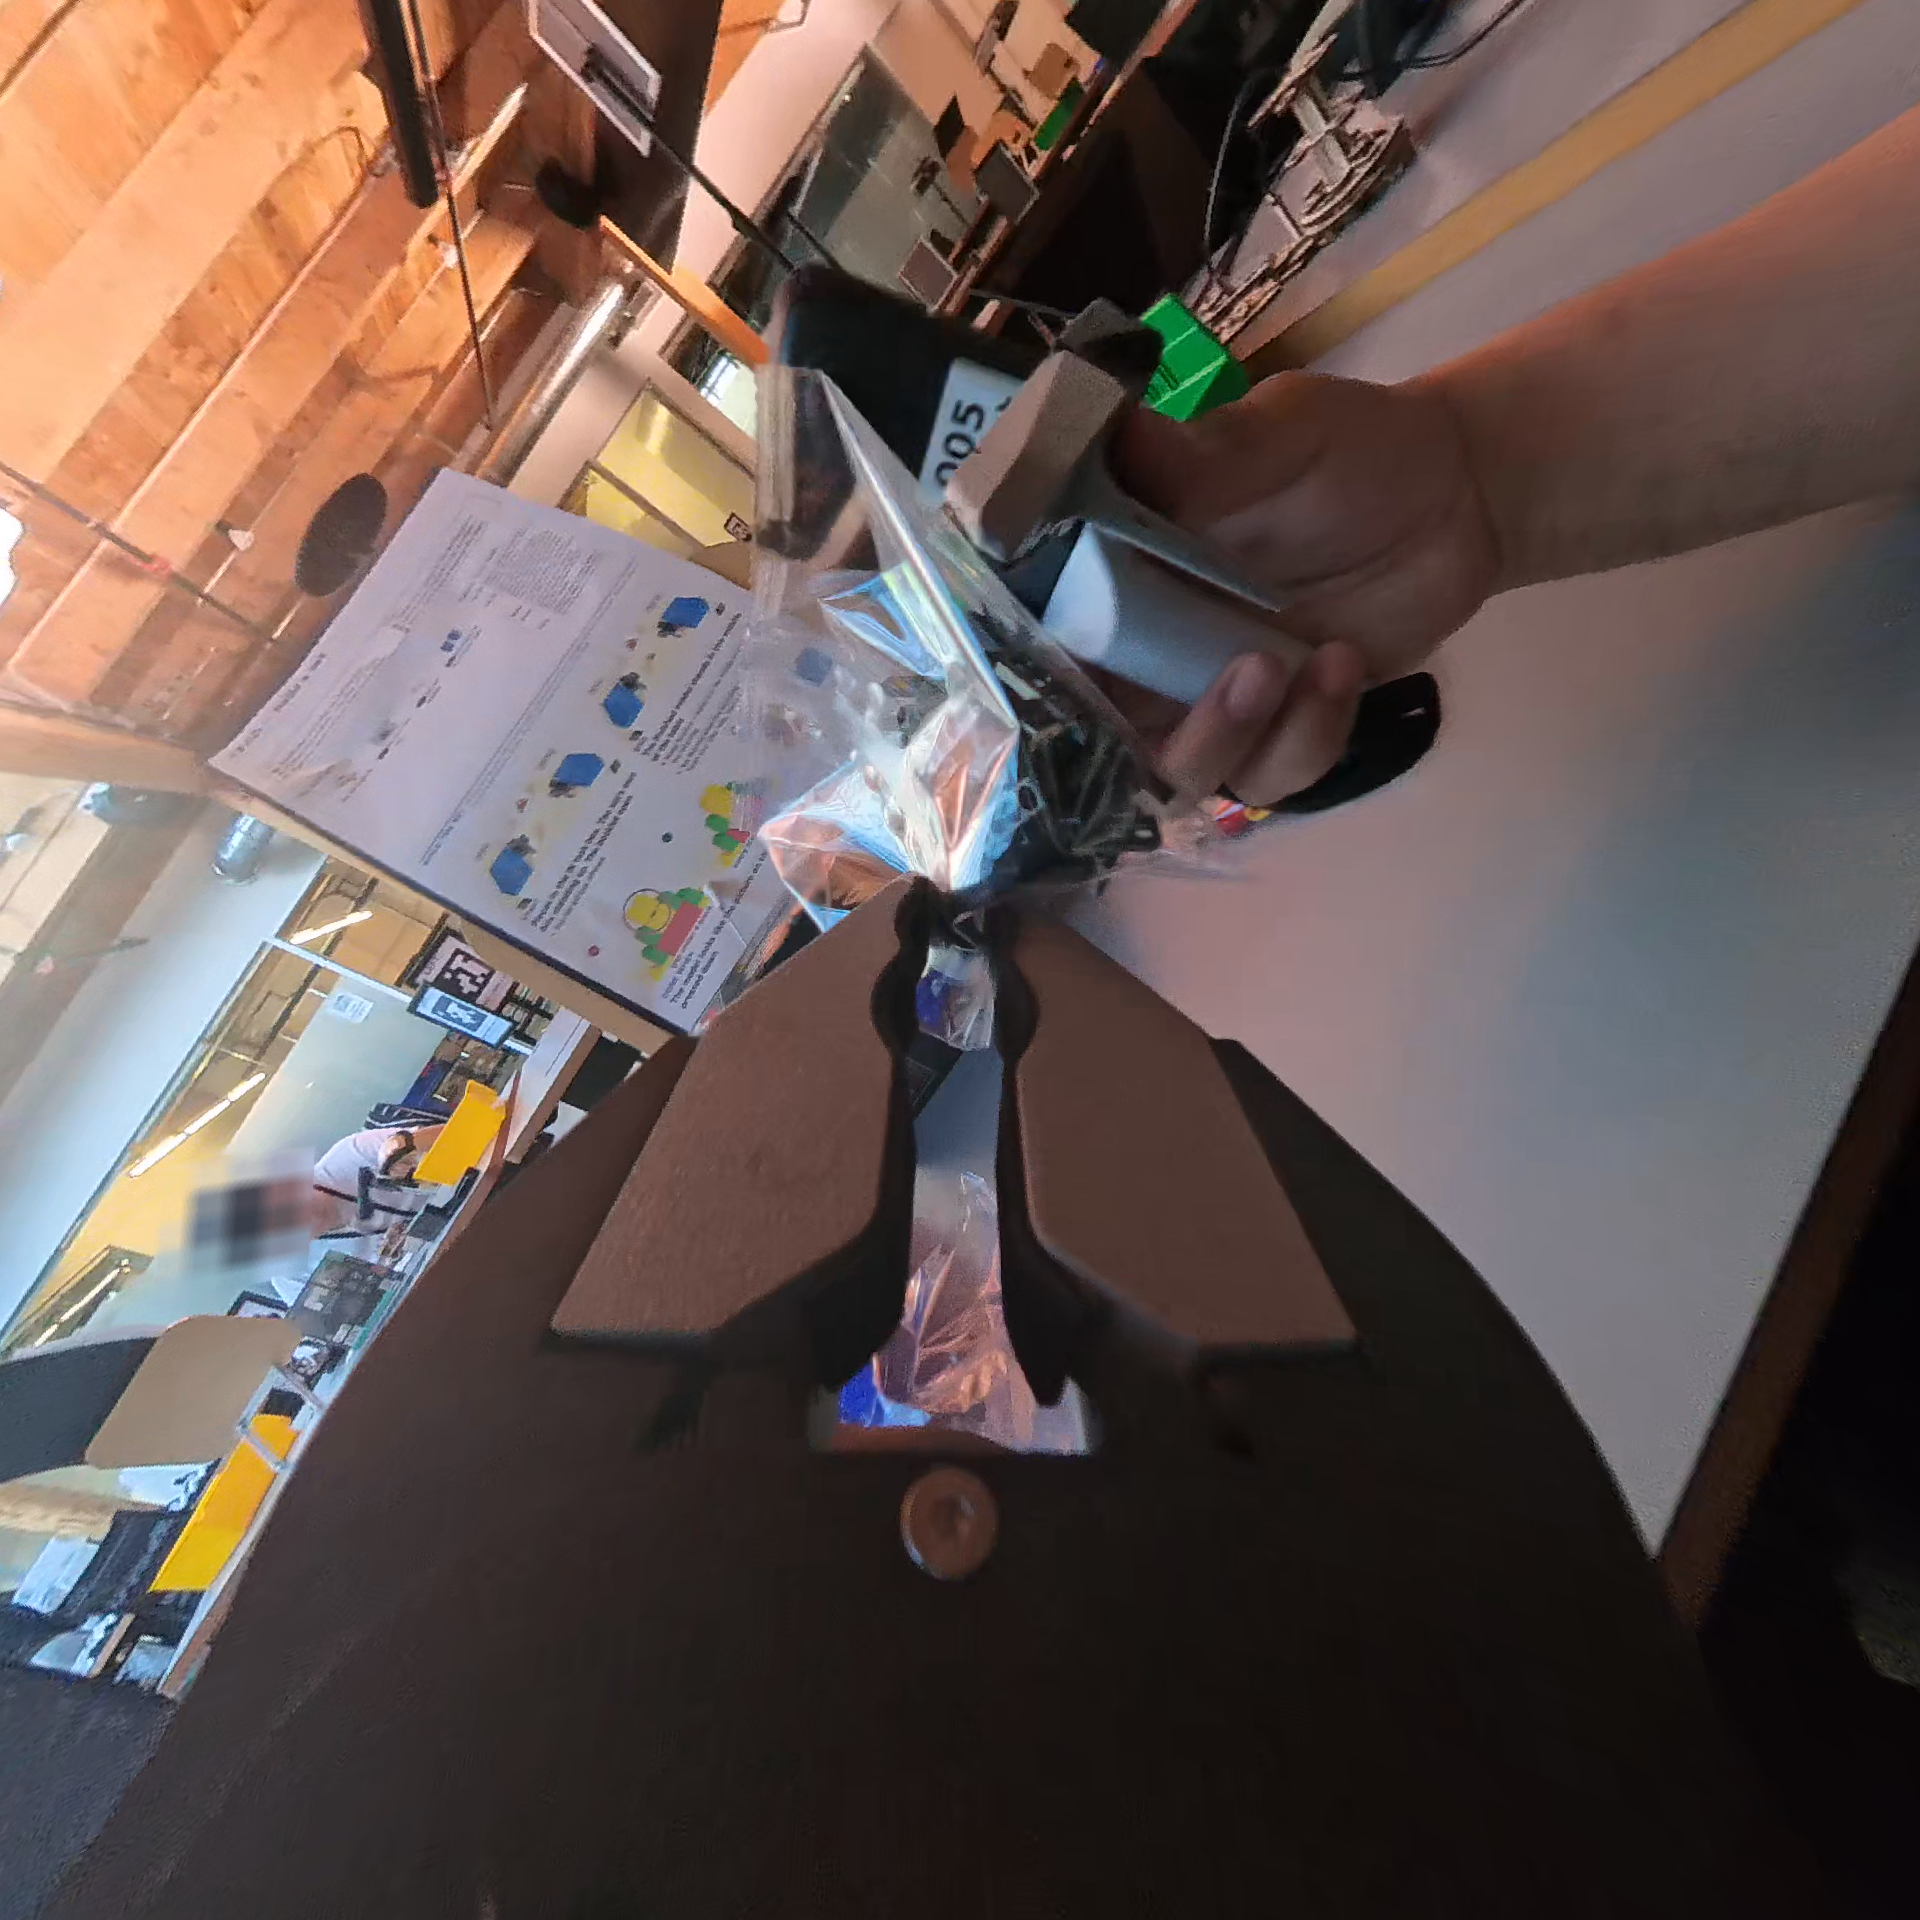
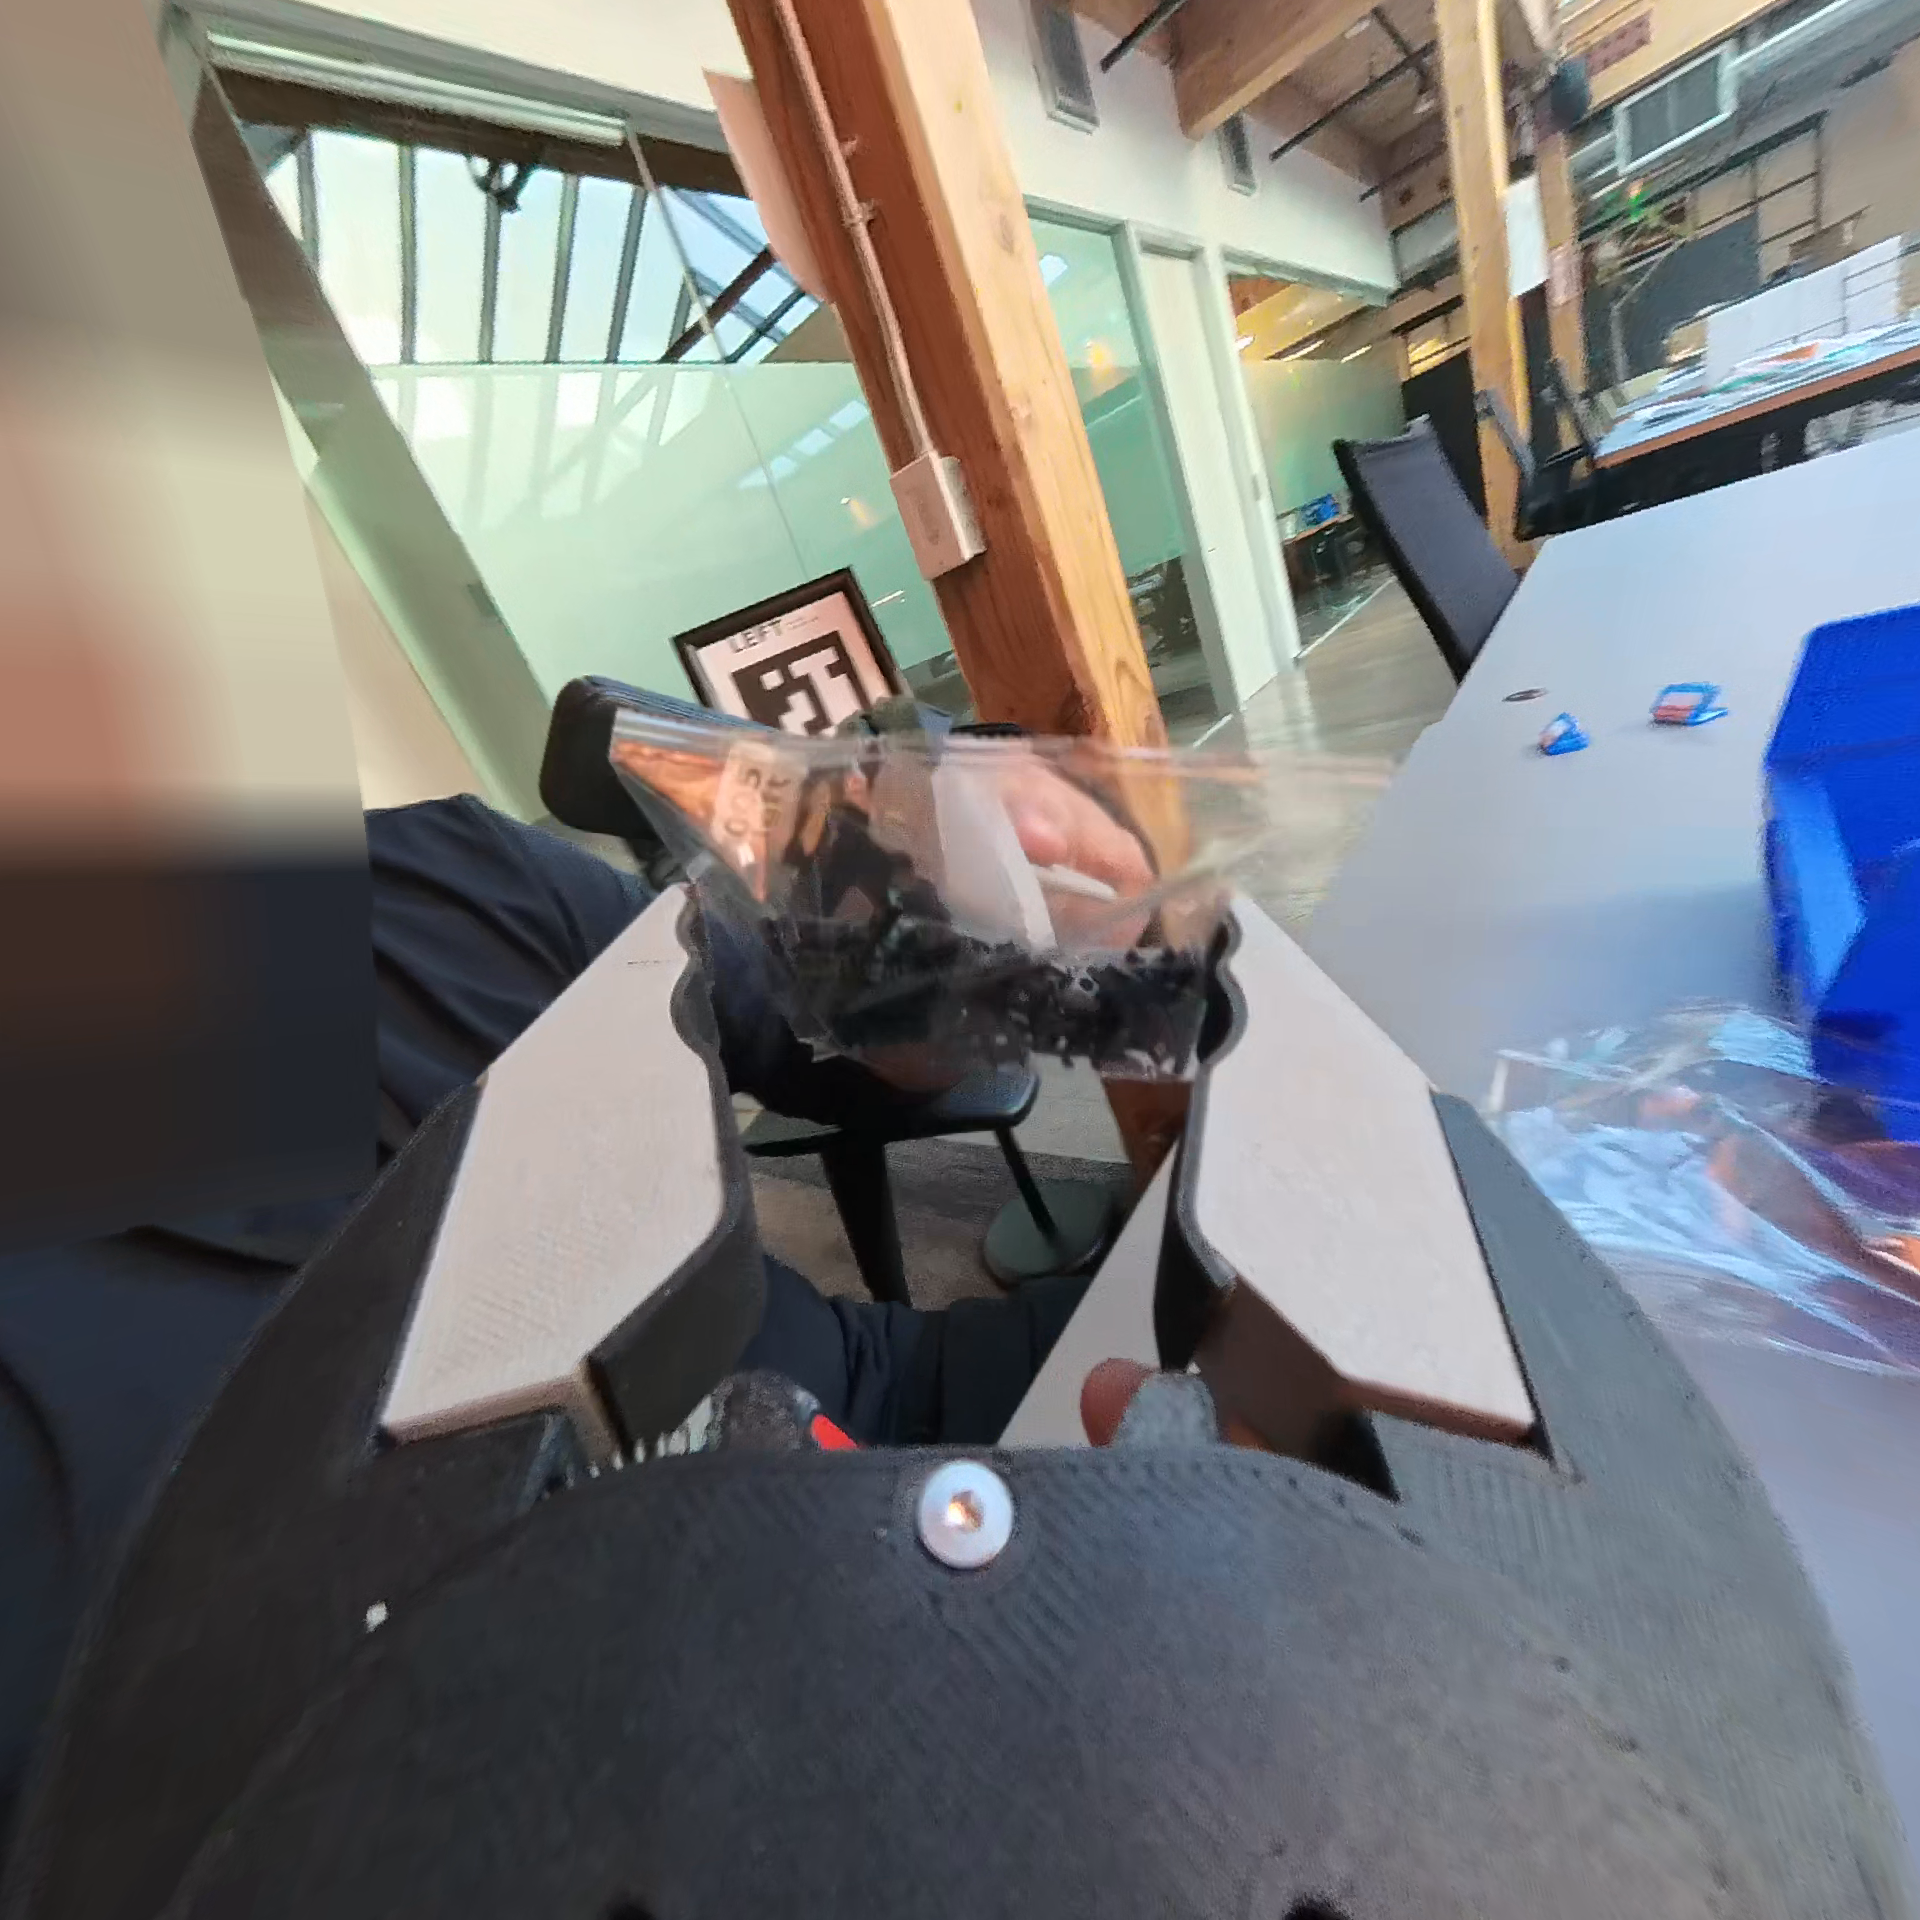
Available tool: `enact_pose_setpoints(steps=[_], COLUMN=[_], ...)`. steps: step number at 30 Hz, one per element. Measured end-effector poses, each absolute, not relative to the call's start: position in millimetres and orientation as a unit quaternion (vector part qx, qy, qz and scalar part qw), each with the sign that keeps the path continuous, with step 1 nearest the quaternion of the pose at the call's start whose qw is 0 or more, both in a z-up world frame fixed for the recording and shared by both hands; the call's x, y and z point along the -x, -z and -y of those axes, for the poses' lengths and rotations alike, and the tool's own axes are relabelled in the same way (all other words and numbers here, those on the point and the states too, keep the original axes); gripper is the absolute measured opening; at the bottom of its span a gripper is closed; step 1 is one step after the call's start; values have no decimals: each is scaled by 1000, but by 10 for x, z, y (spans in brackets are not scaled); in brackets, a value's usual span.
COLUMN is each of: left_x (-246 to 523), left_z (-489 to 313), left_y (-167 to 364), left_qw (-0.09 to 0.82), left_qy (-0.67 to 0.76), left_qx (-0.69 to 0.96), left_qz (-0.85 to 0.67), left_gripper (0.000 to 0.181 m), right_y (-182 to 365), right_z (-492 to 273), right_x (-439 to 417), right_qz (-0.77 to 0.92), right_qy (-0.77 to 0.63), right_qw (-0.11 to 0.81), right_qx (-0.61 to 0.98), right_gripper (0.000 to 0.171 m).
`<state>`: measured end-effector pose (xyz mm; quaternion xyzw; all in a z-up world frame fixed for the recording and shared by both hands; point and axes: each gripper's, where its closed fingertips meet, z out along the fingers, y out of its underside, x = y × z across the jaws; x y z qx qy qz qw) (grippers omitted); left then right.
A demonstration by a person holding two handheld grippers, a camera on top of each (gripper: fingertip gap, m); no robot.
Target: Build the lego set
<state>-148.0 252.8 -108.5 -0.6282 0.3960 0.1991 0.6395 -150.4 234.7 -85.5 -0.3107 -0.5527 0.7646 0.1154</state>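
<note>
A: Left gripper (image 1: 961, 920) pinched tight on clear bag (image 1: 914, 748), held above table (image 1: 1455, 935); instruction sheet (image 1: 499, 727) behind.

B: Right gripper (image 2: 956, 966) spread wide around bag (image 2: 935, 883); blue bin (image 2: 1839, 831) only here.

bag (image 1: 914, 727) between both grippers, above table (image 1: 1558, 831); instruction sheet (image 1: 499, 727) behind bag.

Timber post (image 2: 966, 343) rising at twelve o'clock – frosted glass partition (image 2: 644, 499) behind. Dark chair (image 2: 1423, 540) at two o'clock beside grey table (image 2: 1621, 748). Plank ceiling (image 1: 208, 260) at ten o'clock.
</note>
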Motion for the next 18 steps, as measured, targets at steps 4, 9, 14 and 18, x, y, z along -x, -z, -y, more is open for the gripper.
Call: enact_pose_setpoints(steps=[4,9,14,18], left_x=[1633,1718,1639,1620], left_z=[-2543,-2563,-2575,-2585], left_y=[1068,1082,1142,1166], left_qw=[635,630,618,617], left_qy=[-220,-229,-260,-258], left_qx=[632,637,621,621], left_qz=[-386,-380,-406,-409], left_gripper=[6,6,5,4], right_y=[819,802,887,896], right_z=[-2578,-2604,-2488,-2479], right_x=[1534,1530,1577,1585], right_qz=[537,538,571,572], right_qy=[-758,-754,-726,-724], right_qw=[166,186,211,210], right_qx=[331,327,321,322], right_gripper=[68,62,54,51])
